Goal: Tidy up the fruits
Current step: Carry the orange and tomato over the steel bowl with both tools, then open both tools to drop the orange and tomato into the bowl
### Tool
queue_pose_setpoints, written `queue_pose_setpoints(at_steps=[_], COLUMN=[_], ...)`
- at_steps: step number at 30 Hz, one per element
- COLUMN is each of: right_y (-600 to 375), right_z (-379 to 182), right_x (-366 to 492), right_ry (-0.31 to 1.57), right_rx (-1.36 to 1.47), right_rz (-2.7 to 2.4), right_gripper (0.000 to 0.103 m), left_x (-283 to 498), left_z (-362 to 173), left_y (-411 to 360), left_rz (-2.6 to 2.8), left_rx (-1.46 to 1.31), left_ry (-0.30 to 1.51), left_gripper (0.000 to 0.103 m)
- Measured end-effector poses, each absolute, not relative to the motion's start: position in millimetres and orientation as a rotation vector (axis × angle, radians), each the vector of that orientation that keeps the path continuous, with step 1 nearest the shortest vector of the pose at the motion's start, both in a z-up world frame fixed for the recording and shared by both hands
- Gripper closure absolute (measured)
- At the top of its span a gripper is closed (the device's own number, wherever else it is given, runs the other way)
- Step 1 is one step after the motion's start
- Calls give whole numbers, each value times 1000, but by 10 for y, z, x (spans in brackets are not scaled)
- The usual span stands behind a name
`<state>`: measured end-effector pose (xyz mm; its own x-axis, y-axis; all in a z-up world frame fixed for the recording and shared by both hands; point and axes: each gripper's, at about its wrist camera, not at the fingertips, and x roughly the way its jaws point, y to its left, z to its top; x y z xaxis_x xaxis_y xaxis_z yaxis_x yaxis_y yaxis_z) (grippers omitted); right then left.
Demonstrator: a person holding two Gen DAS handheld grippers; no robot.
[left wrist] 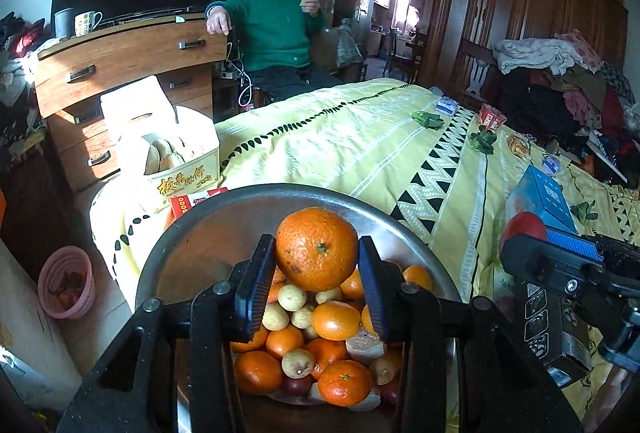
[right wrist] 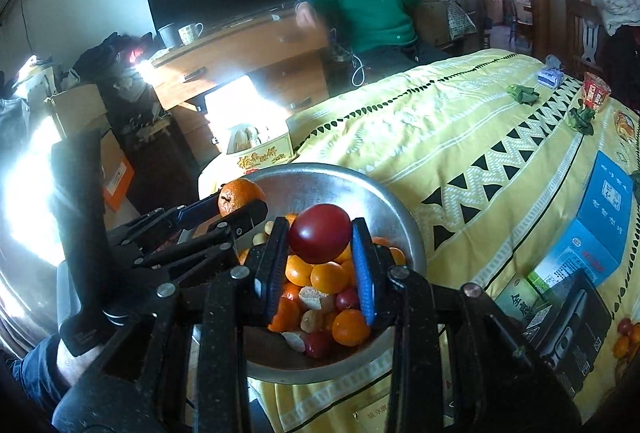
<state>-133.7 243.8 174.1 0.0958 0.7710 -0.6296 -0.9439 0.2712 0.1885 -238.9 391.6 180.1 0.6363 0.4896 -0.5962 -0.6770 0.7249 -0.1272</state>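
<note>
At the left, a pink basket [left wrist: 66,283] stands on the floor, then a biscuit box [left wrist: 176,161] behind the metal bowl [left wrist: 224,209]. Above the bowl's fruit pile [left wrist: 320,345], the left gripper [left wrist: 316,273] clamps an orange [left wrist: 316,249]; the right gripper [right wrist: 320,257] clamps a red fruit [right wrist: 320,233]. A blue box [left wrist: 540,197] lies at the right on the yellow bedspread [left wrist: 360,137]. The fingers hide part of the pile.

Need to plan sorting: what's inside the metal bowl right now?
The metal bowl holds piled oranges, small tan fruits and dark red ones; lower layers are covered.
</note>
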Motion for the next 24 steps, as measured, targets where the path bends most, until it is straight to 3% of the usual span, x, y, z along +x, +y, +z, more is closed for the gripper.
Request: queue_pose_setpoints(at_steps=[24], right_y=[2698], right_z=[1556], right_x=[-1353], right_ry=[765], right_rx=[-328], right_rz=[1288], right_gripper=[71], left_x=[-2336], left_z=[1583], left_y=[4101], left_rz=[690], left_rx=[-384], left_ry=[615], left_gripper=[61])
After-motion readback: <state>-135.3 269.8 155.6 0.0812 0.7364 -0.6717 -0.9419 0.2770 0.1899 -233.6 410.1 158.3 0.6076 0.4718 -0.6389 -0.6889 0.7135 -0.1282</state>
